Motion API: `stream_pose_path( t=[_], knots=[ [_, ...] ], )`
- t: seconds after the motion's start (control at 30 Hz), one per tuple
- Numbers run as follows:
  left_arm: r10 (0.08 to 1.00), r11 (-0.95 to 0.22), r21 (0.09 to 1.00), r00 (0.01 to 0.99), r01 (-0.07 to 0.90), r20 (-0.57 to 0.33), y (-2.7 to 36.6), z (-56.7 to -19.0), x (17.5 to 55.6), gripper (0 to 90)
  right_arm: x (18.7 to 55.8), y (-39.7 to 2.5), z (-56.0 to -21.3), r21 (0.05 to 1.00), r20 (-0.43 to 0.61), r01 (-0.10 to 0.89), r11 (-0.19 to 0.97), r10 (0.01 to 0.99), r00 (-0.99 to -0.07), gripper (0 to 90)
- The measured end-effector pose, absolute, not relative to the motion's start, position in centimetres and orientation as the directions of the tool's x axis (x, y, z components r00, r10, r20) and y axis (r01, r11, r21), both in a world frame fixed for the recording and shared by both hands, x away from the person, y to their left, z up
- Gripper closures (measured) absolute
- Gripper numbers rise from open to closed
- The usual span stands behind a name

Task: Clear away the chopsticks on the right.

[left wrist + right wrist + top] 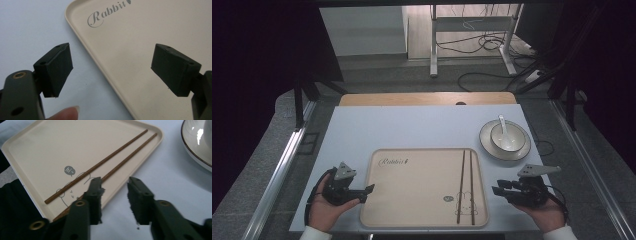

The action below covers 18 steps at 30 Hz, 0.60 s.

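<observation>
The tray (412, 185) lies at the table's (362, 130) near edge, chopsticks (466, 185) along its right side. The left gripper (367, 190) at its left edge and the right gripper (497, 190) at its right edge — both gape, holding nothing.

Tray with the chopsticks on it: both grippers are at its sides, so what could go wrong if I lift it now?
The chopsticks lie loose near the right edge of the tray; a tilt could roll them off. The right gripper is close to one chopstick end and might nudge it. The left gripper straddles only the thin rim, so its hold may slip.
</observation>
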<state>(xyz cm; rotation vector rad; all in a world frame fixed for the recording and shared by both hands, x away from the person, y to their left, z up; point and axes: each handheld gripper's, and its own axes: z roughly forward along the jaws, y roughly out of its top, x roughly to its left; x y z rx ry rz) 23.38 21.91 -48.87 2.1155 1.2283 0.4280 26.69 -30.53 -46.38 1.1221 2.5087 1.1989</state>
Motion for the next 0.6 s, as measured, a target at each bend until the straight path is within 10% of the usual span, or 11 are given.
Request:
stream_pose_path(
  t=[0.6],
  knots=[
    [0.861,-0.353,0.676,0.508,0.646,-0.035,21.92,-48.81,23.37,17.3,26.76,-31.04,-46.61,0.733,0.15,0.552,0.397,0.697,-0.701,38.1]
  ],
)
